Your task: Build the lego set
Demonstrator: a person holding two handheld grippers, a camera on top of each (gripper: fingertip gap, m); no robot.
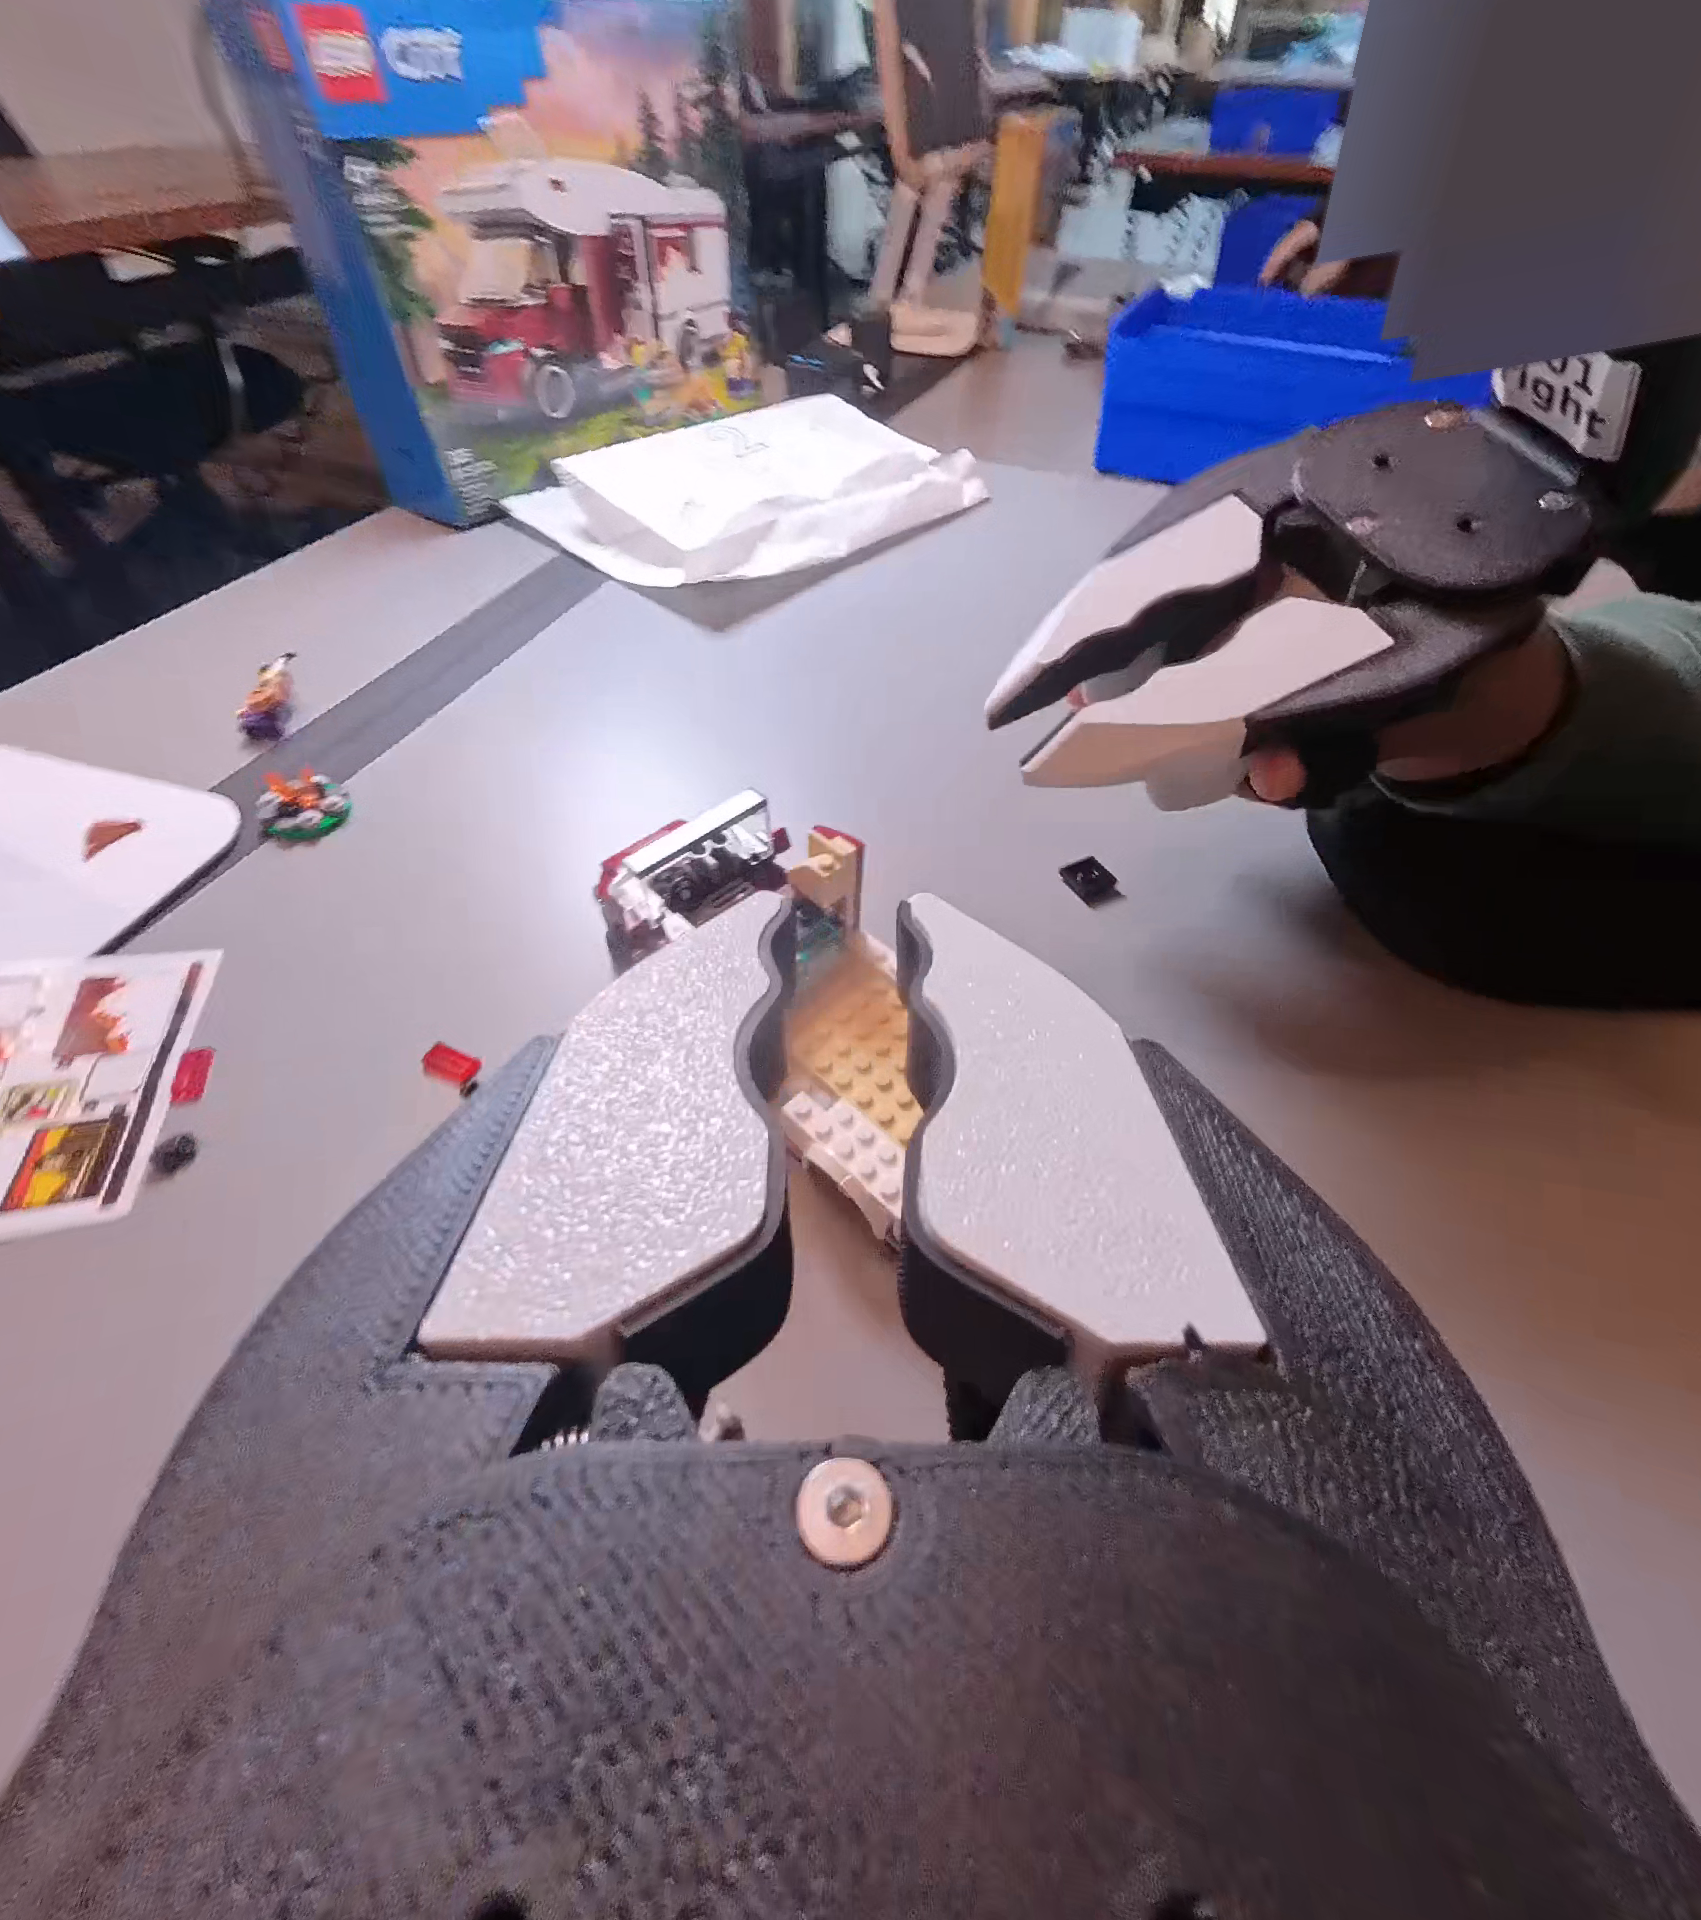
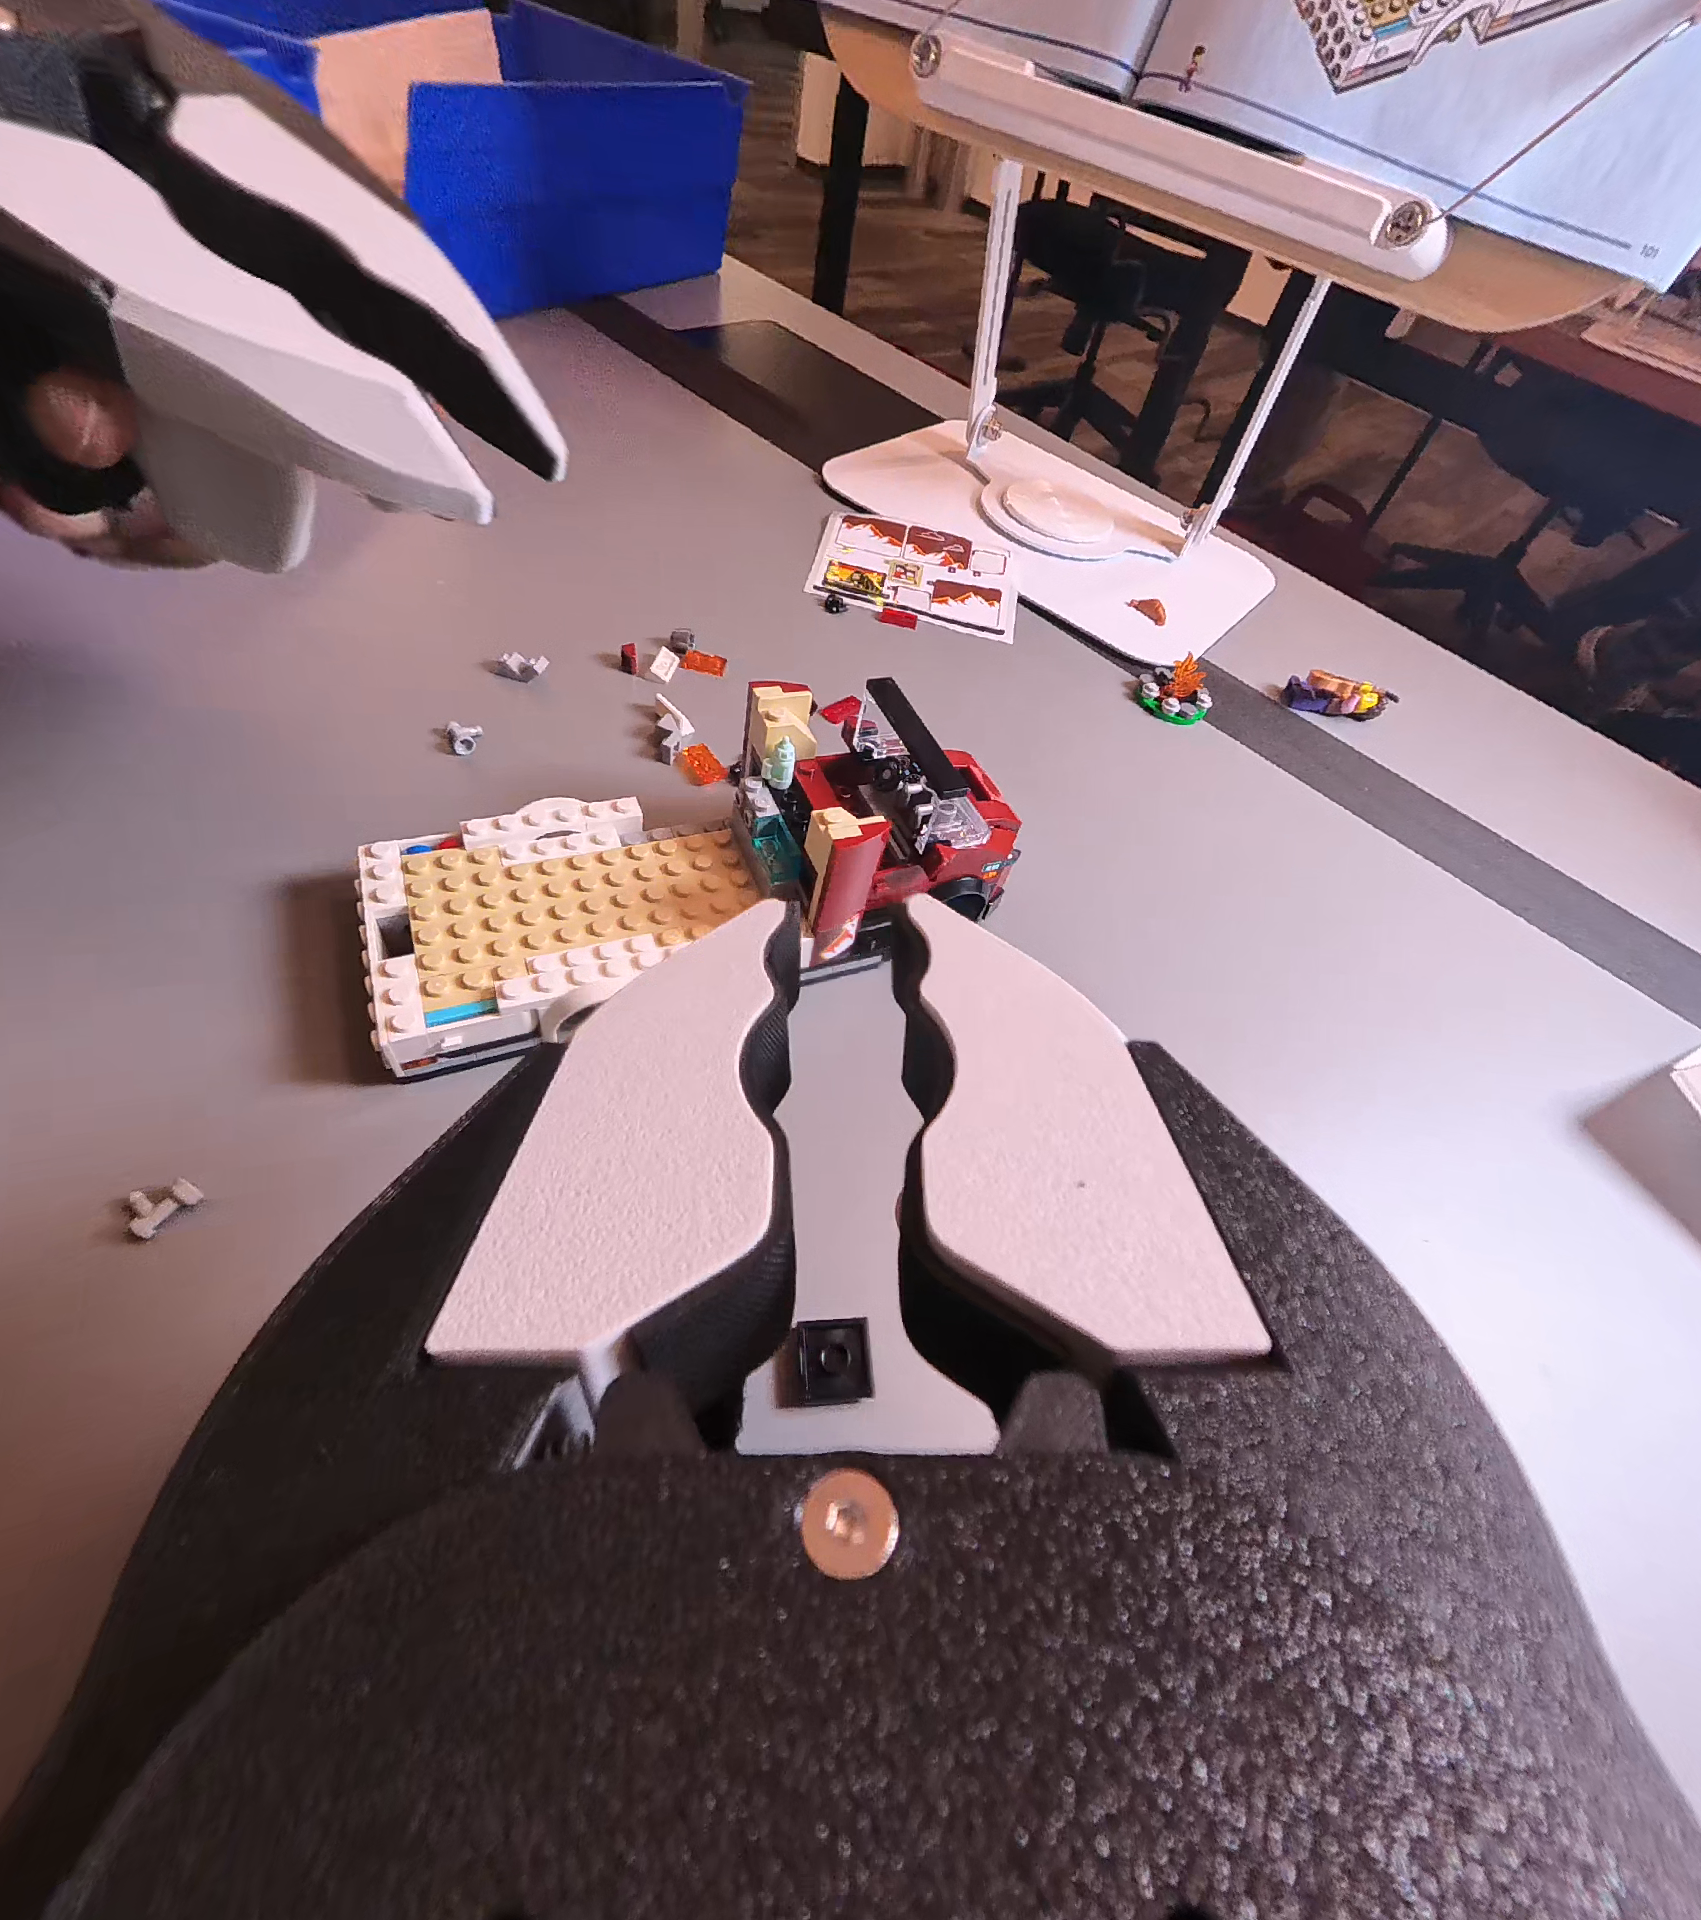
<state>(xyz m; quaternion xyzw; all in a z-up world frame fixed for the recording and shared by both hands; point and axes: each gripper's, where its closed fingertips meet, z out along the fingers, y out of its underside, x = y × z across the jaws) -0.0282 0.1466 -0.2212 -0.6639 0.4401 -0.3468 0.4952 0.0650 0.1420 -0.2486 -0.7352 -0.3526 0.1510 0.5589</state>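
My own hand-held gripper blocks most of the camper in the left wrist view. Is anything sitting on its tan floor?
Observer: No. The tan floor shows bare studs, with white bricks along its edges.
Operator: Are there spare parts I can't see?
Observer: Yes. Small grey and orange pieces lie scattered on the table, on the far side of the camper from the right hand-held gripper.
Operator: Is that gripper carrying anything?
Observer: No, it is open and empty. A small black plate lies on the table beneath the gap, near the base of its fingers.
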